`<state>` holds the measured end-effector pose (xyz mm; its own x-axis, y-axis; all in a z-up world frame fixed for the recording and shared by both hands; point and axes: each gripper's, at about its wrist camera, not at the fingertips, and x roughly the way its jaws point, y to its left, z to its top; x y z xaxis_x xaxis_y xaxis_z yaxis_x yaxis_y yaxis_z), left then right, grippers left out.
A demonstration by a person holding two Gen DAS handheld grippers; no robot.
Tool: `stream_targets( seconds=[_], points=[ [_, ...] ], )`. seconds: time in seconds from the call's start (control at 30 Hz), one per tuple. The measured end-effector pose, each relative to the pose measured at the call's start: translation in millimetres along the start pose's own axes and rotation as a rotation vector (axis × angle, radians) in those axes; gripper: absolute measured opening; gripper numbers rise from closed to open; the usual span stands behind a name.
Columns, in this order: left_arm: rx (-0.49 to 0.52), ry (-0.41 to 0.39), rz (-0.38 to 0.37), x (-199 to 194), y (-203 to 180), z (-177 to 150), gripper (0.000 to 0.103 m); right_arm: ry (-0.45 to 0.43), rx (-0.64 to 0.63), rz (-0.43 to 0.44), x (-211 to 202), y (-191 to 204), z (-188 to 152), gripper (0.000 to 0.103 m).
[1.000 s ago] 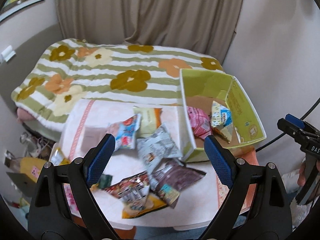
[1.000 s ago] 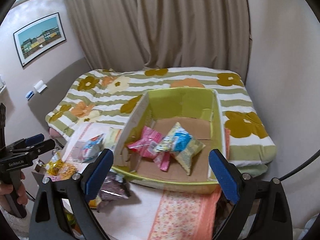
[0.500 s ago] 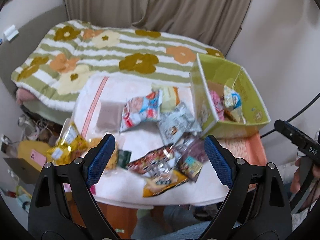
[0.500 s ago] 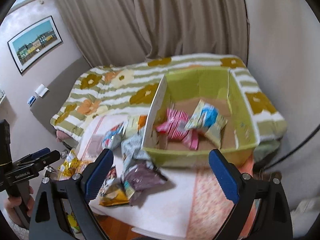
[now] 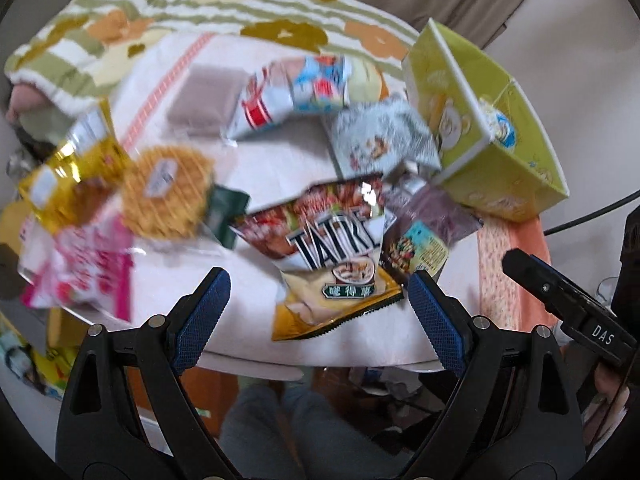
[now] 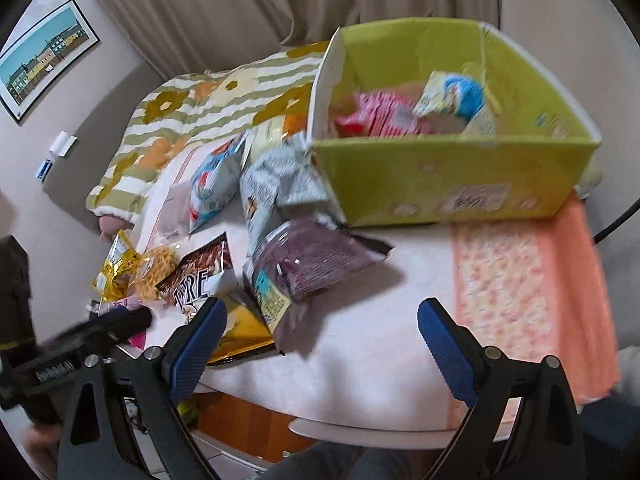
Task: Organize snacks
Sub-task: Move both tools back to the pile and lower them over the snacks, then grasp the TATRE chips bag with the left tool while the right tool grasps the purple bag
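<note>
Several snack bags lie scattered on a low table under a white cloth (image 5: 256,168). A dark chip bag (image 5: 336,236) and a gold bag (image 5: 332,304) lie just ahead of my left gripper (image 5: 318,300), which is open and empty above the table's near edge. A purple bag (image 6: 312,260) lies just beyond my right gripper (image 6: 322,330), also open and empty. The yellow-green cardboard box (image 6: 440,176) at the table's back right holds a pink packet (image 6: 384,116) and a blue-and-yellow packet (image 6: 452,96). A grey-white bag (image 5: 380,140) leans by the box (image 5: 512,176).
A round waffle pack (image 5: 168,192), a yellow pack (image 5: 72,184) and a pink pack (image 5: 84,272) lie at the table's left. A striped flowered bed cover (image 5: 200,8) is behind the table, curtains (image 6: 240,8) beyond. A person's knees (image 5: 296,432) are below the table edge.
Both grippers have dropped toward the table and tilted downward, so the snacks and the box look much larger and closer. Both stay open and empty.
</note>
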<state>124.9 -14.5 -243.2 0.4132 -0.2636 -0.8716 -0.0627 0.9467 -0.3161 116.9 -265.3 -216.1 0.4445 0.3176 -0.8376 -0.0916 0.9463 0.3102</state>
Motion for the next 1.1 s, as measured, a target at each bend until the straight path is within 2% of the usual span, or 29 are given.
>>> stream_targets(
  seconds=[0.17,0.3,0.37,0.4,0.63,0.73,1.1],
  points=[
    [-0.037,0.010,0.007,34,-8,-6,0.090,0.004,0.044,0.110,28,-7,-7,0.095],
    [-0.062,-0.016,0.041,51,-13,-7,0.089,0.005,0.080,0.149,42,-16,-4,0.095],
    [-0.084,-0.015,0.051,59,-13,-7,0.087,0.021,0.086,0.166,50,-19,-2,0.095],
    [-0.093,-0.019,0.053,61,-13,-7,0.082,0.028,0.088,0.173,54,-19,-2,0.095],
    [-0.102,-0.029,0.082,73,-13,-11,0.060,0.047,0.070,0.190,74,-20,2,0.095],
    [-0.095,-0.036,0.083,73,-14,-13,0.056,0.047,0.061,0.194,81,-18,5,0.095],
    [-0.076,-0.062,0.124,63,-17,-9,0.054,0.036,0.061,0.203,99,-11,14,0.095]
  ],
)
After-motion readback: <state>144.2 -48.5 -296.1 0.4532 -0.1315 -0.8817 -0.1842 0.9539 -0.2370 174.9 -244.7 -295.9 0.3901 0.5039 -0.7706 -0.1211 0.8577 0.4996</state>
